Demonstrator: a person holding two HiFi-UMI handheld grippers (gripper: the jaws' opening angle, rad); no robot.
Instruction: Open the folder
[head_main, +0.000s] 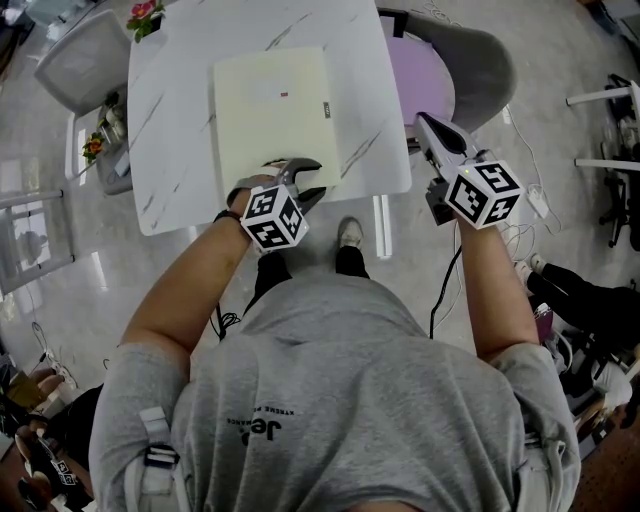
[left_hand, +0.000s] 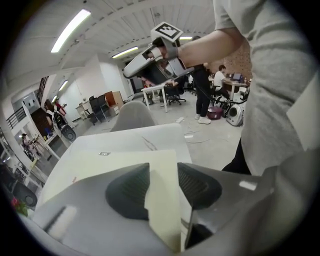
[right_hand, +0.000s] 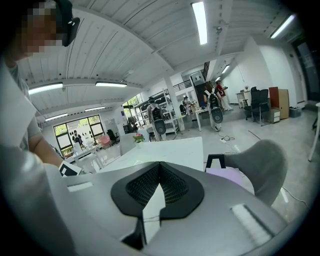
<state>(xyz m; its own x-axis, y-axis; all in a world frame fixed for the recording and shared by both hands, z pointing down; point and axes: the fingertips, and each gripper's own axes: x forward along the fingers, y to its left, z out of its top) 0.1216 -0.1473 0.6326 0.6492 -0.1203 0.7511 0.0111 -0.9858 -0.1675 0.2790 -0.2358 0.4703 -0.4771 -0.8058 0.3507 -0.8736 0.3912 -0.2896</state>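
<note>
Folder (head_main: 275, 110) lies on the white table (head_main: 170, 130), long side running away from you, near edge close to the table's near edge; your left gripper (head_main: 300, 180) sits at that near edge, right of its middle, jaws pinching the pale cover sheet between both pads; your right gripper (head_main: 432, 130) hangs in the air off the table's right edge, over the purple-seated chair (head_main: 480, 60), jaws pressed together on nothing.
</note>
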